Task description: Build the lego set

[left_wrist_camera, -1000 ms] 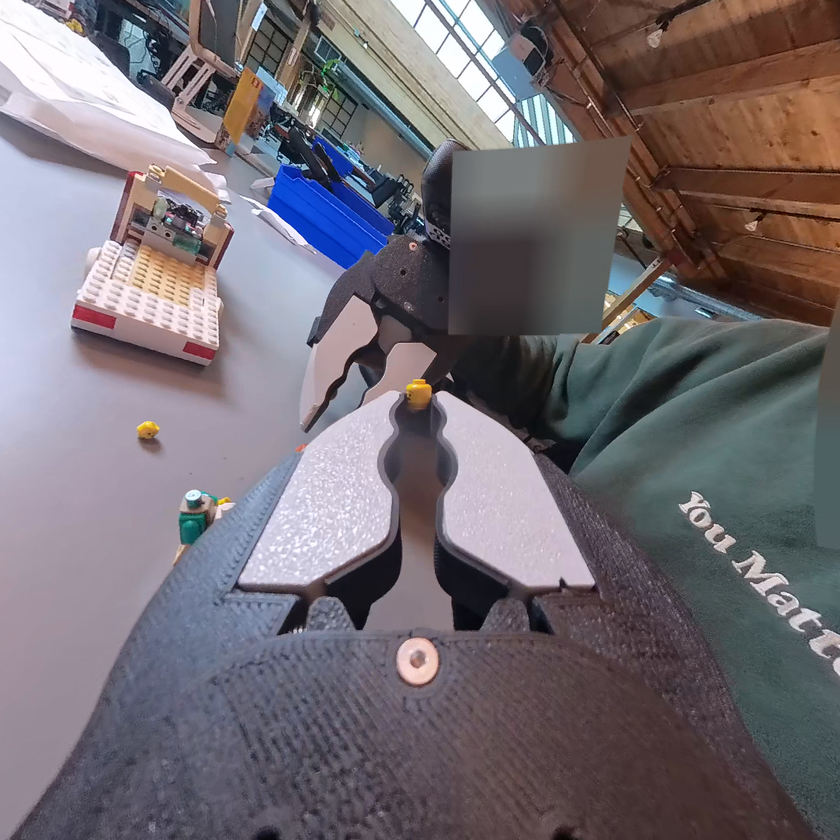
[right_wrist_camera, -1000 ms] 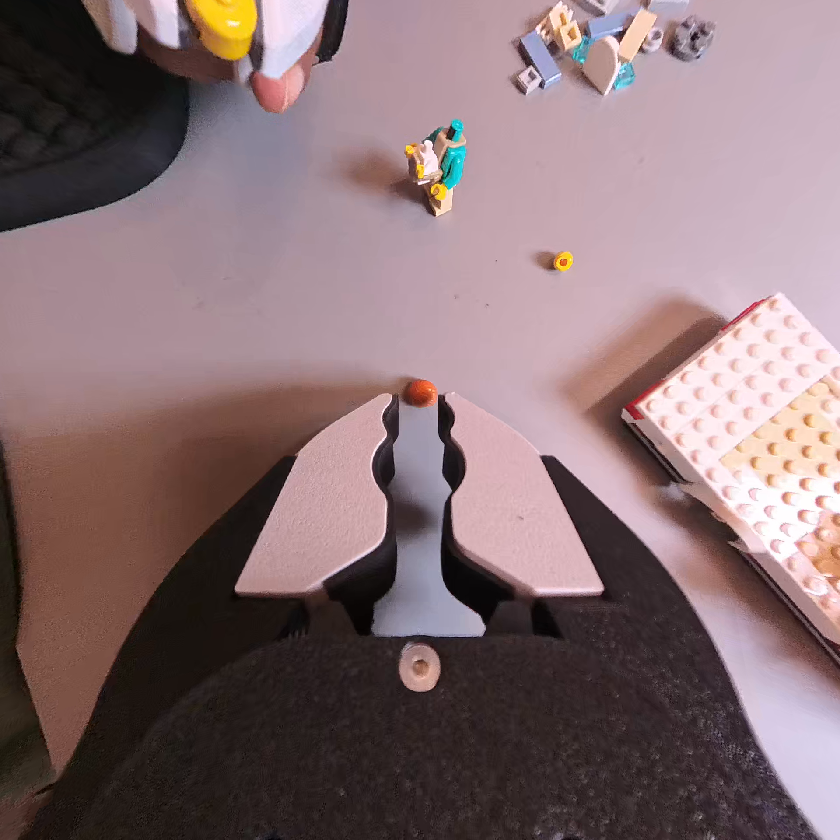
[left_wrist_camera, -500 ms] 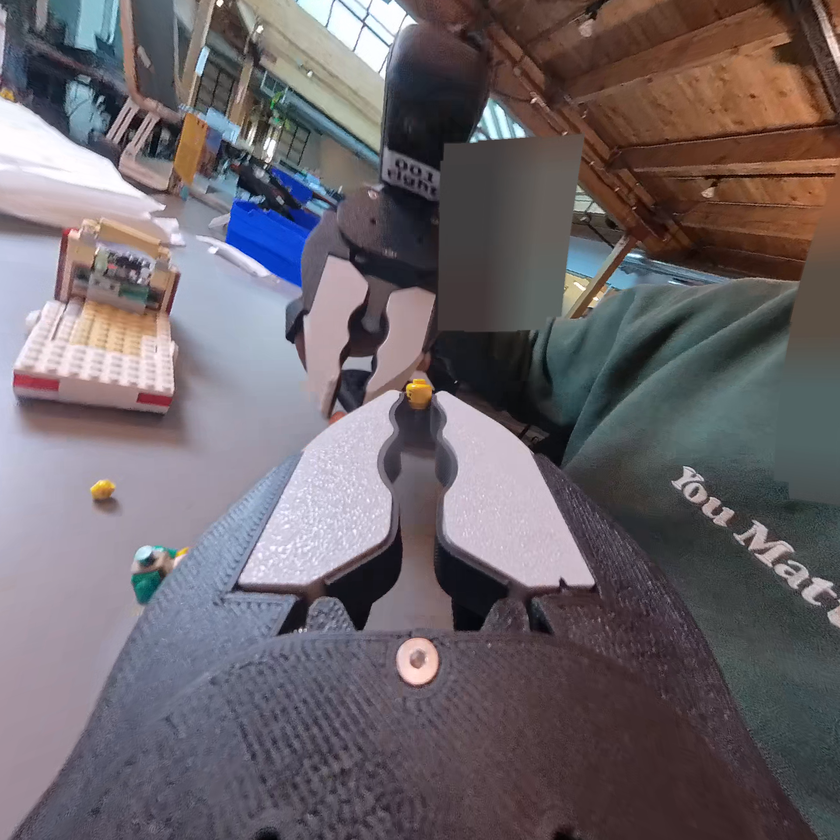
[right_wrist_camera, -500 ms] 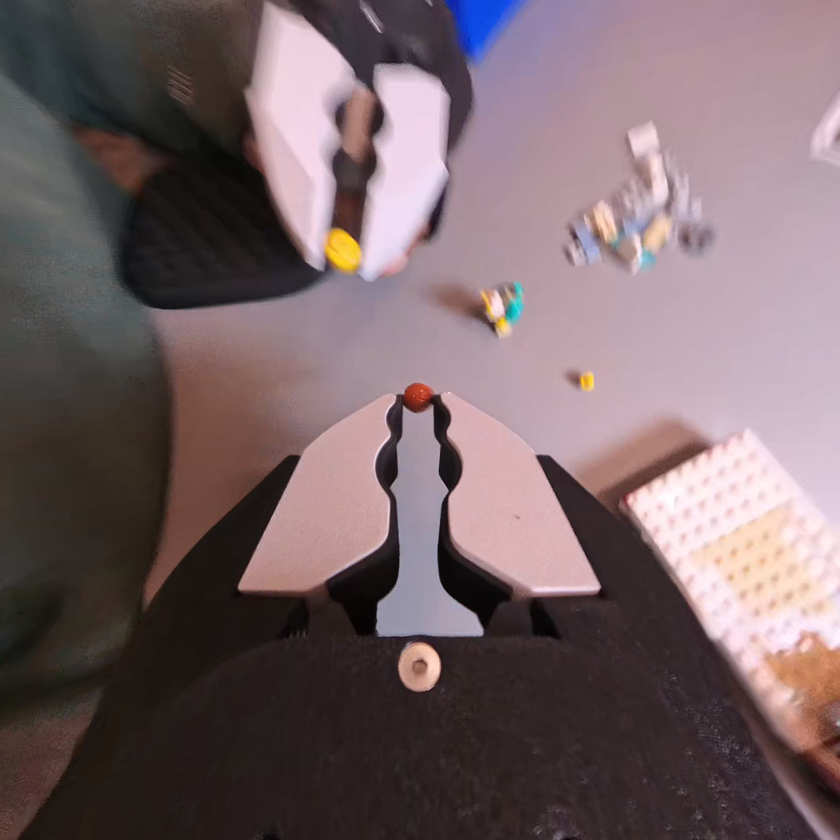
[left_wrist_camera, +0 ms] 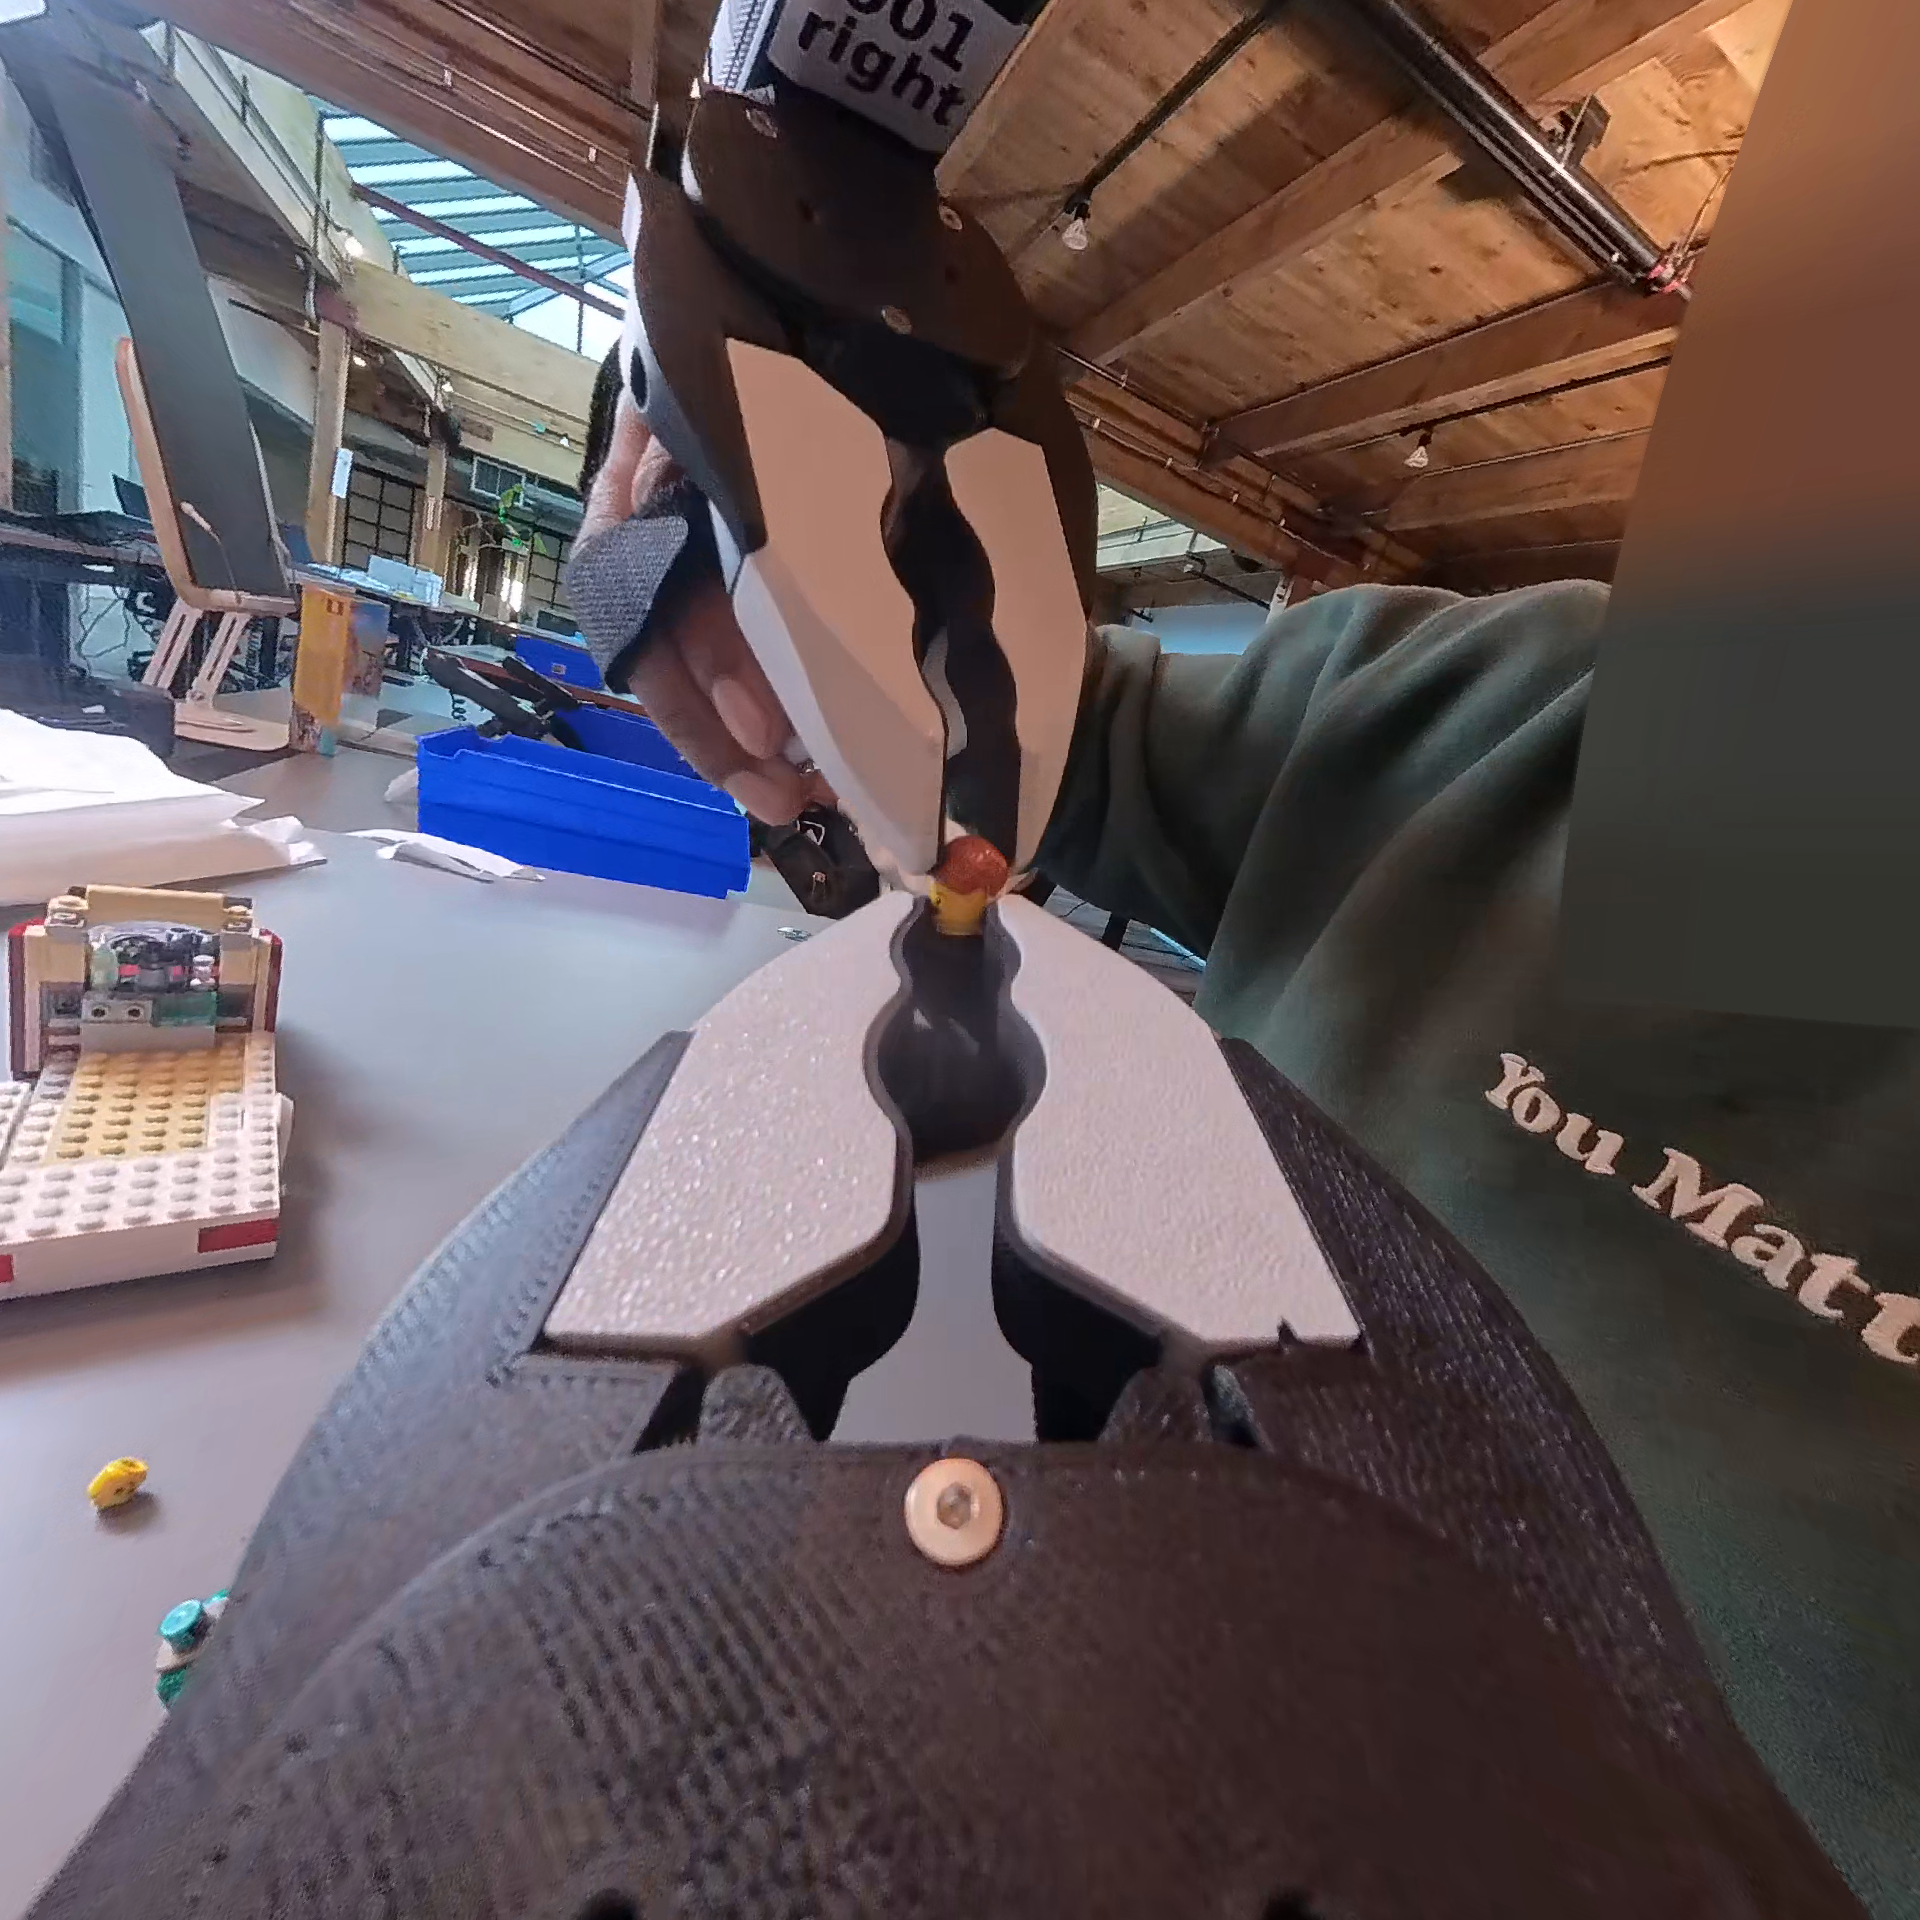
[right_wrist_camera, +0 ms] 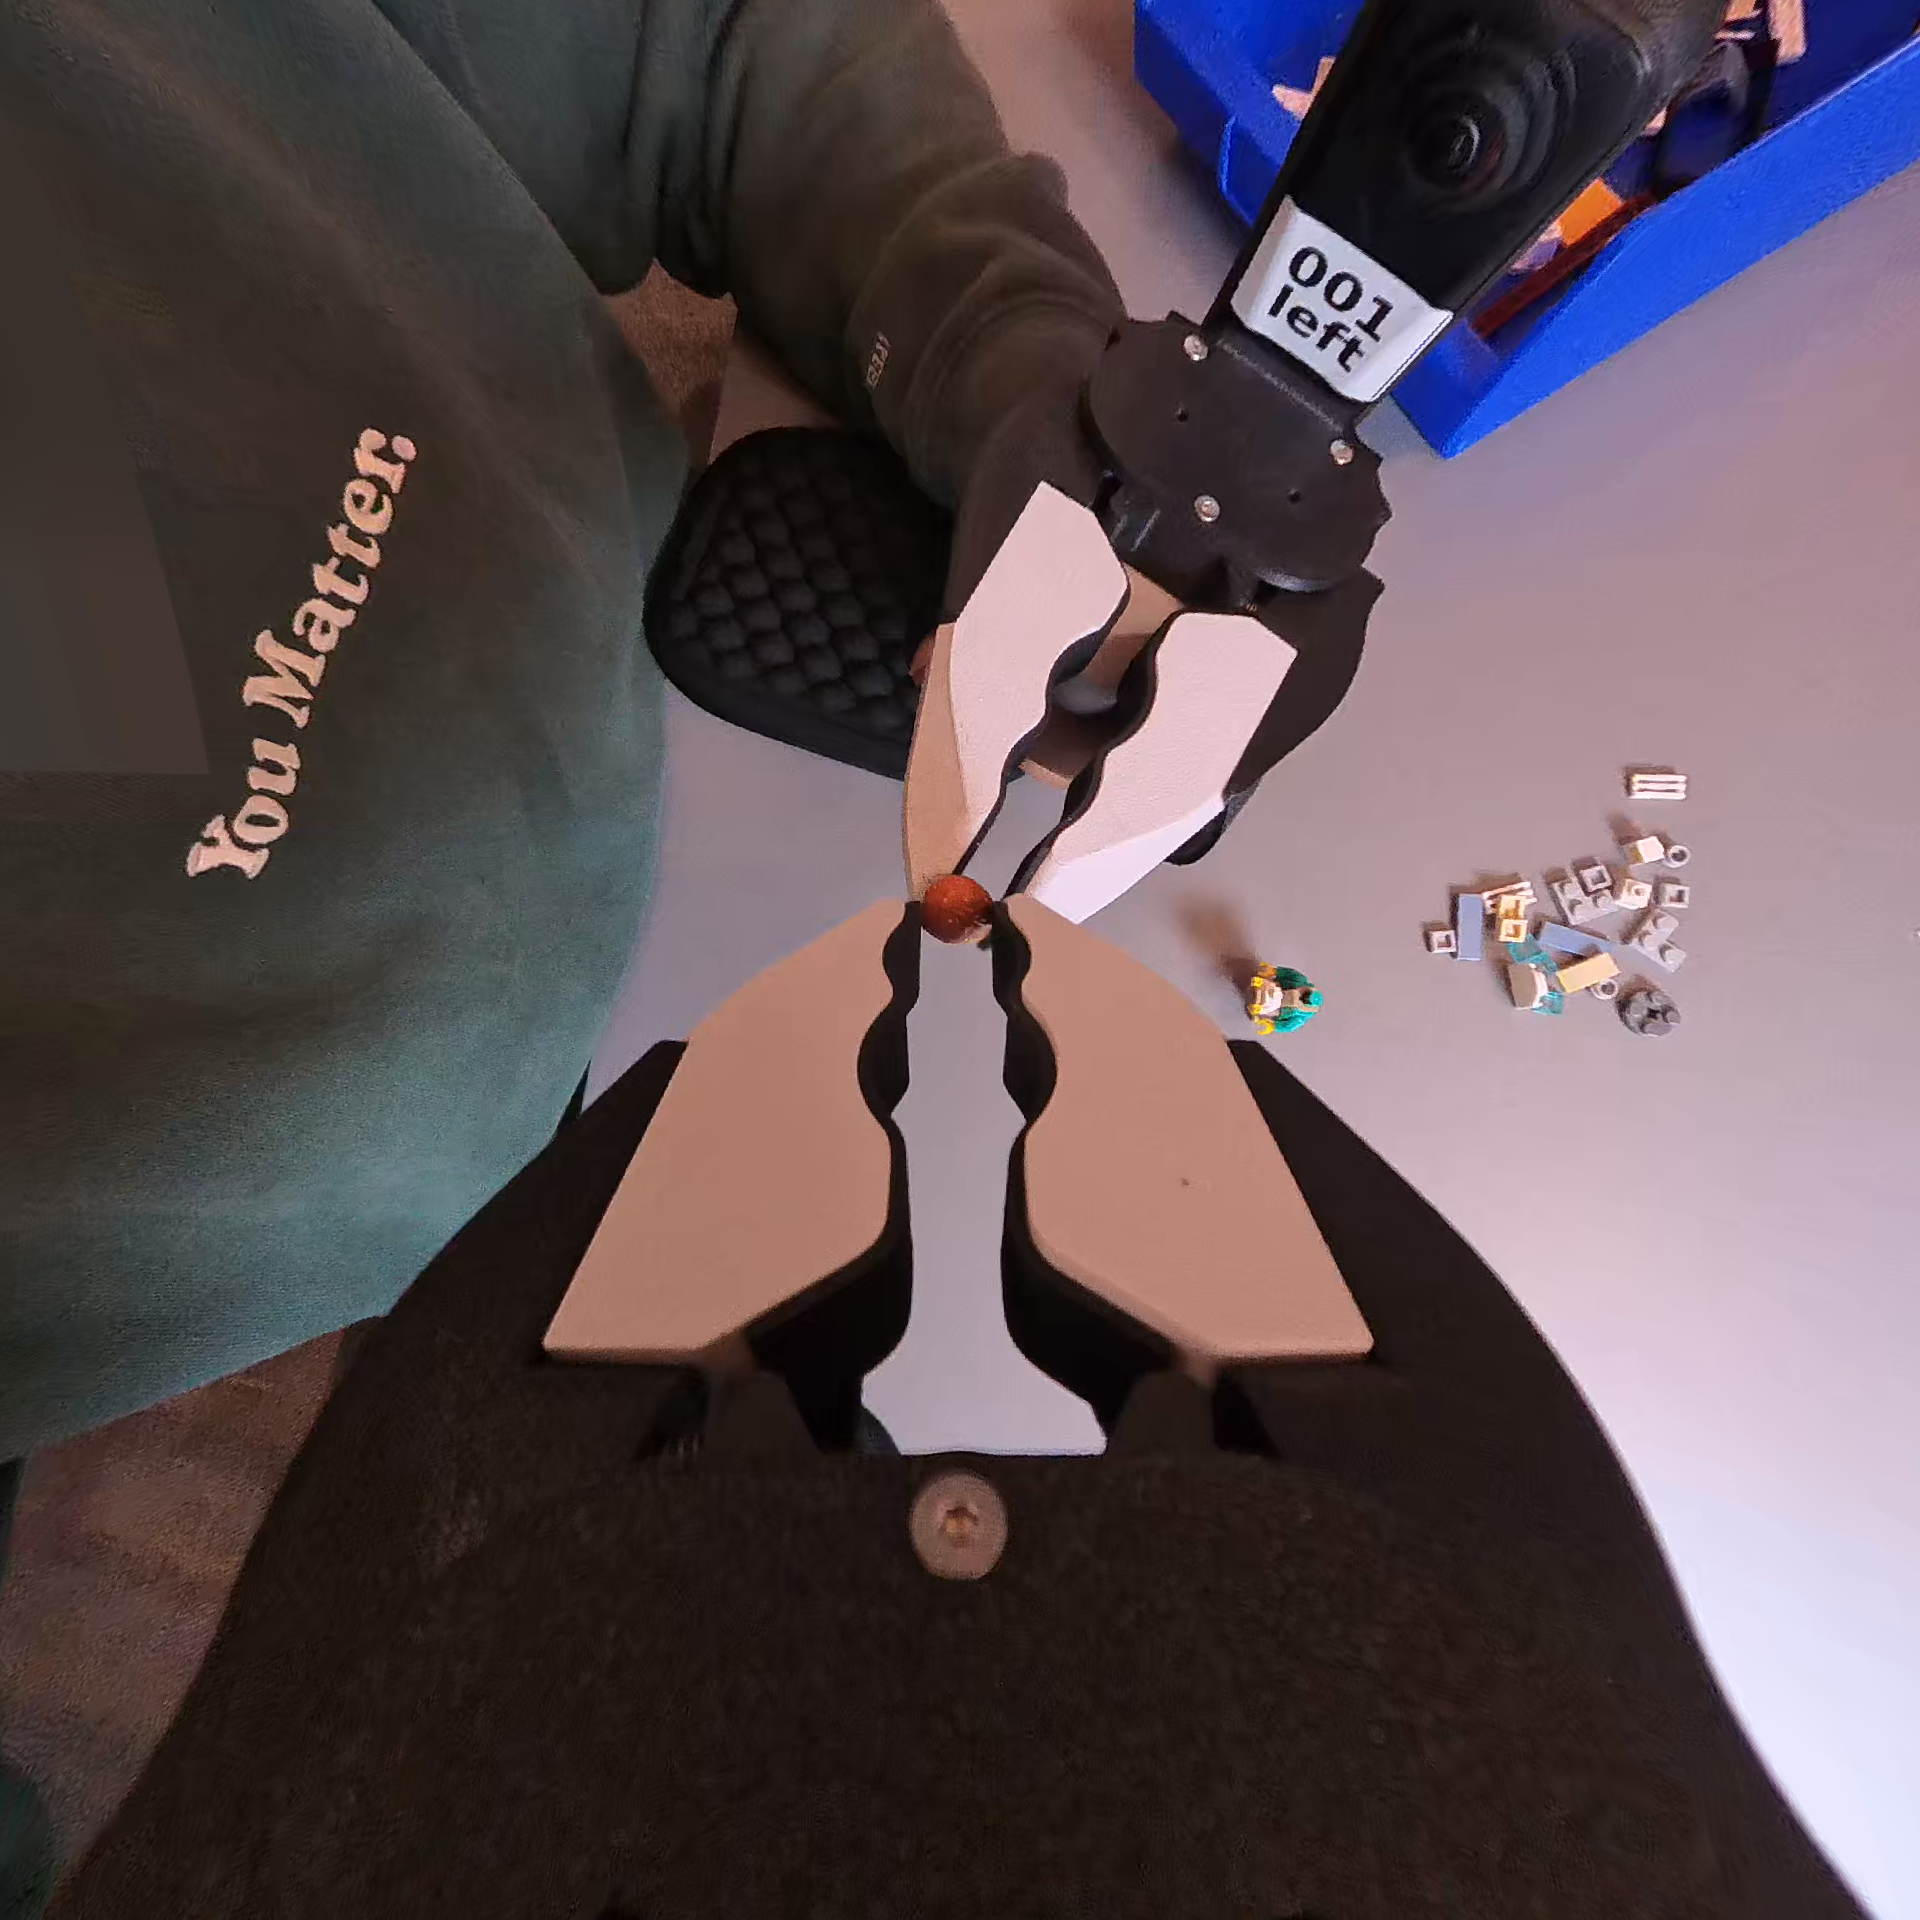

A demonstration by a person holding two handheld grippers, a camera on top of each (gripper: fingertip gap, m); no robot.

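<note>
In the left wrist view my left gripper (left_wrist_camera: 958, 923) is shut on a yellow minifigure head (left_wrist_camera: 956, 910) and holds it above the grey table. My right gripper (left_wrist_camera: 971, 871) comes down from above, shut on a brown hair piece (left_wrist_camera: 971, 860) that sits on top of the head. In the right wrist view my right gripper (right_wrist_camera: 954, 923) pinches the brown hair piece (right_wrist_camera: 956, 906), tip to tip with the left gripper (right_wrist_camera: 982, 883). The head is hidden there. A headless teal minifigure body (right_wrist_camera: 1286, 1000) lies on the table to the right.
A white and tan Lego vehicle base (left_wrist_camera: 135, 1143) stands at the left. A small yellow piece (left_wrist_camera: 116, 1481) and the teal body (left_wrist_camera: 187, 1652) lie near it. A pile of loose pieces (right_wrist_camera: 1579, 914), a blue bin (right_wrist_camera: 1662, 239) and the person's green sweatshirt (right_wrist_camera: 260, 623) are close. Left and right tips are no more than a few centimetres apart. Both grippers' tips are roughly 15 cm from the headless teal minifigure body (right_wrist_camera: 1286, 1000).
The right gripper has swung up and over to meet the left gripper tip to tip. The brown hair piece now rests on the yellow head. Both stayed shut.
</note>
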